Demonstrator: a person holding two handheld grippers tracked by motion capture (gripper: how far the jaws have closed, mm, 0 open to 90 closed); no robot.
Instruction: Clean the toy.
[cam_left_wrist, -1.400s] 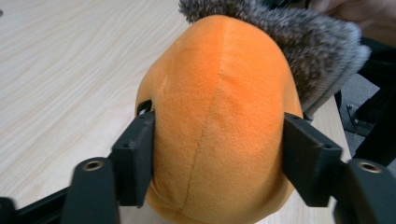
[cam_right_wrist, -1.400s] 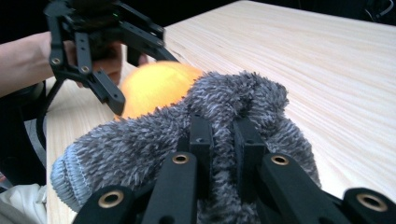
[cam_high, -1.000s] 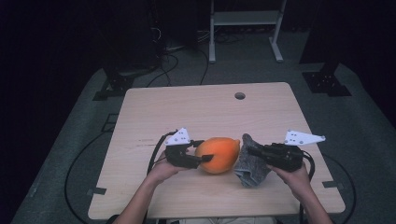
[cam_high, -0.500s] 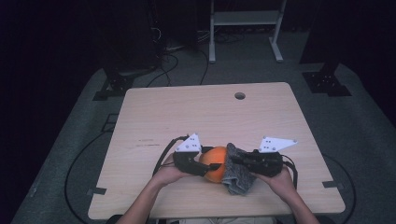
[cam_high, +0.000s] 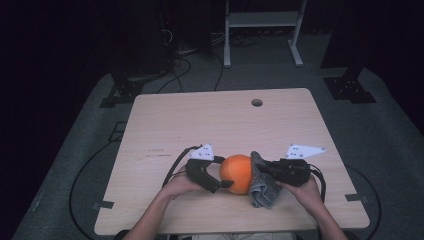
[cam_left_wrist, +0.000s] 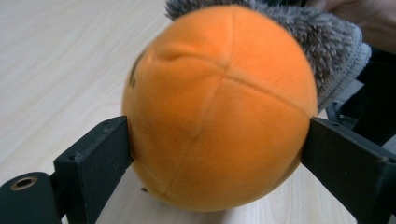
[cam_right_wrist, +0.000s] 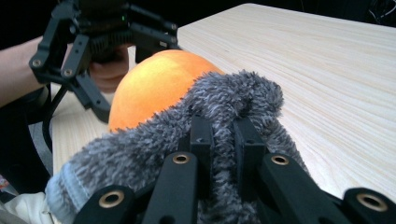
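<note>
Now the ball (cam_high: 236, 173) sits low on the surface (cam_high: 220, 120), cloth (cam_high: 262, 181) pressed against its right side; wiping looks mid-way. Left claw (cam_high: 226, 181) has just been opening, jaws flanking the ball, barely touching. Right claw (cam_high: 263, 168) is clenched on the cloth. Both hands low, facing inward.
</note>
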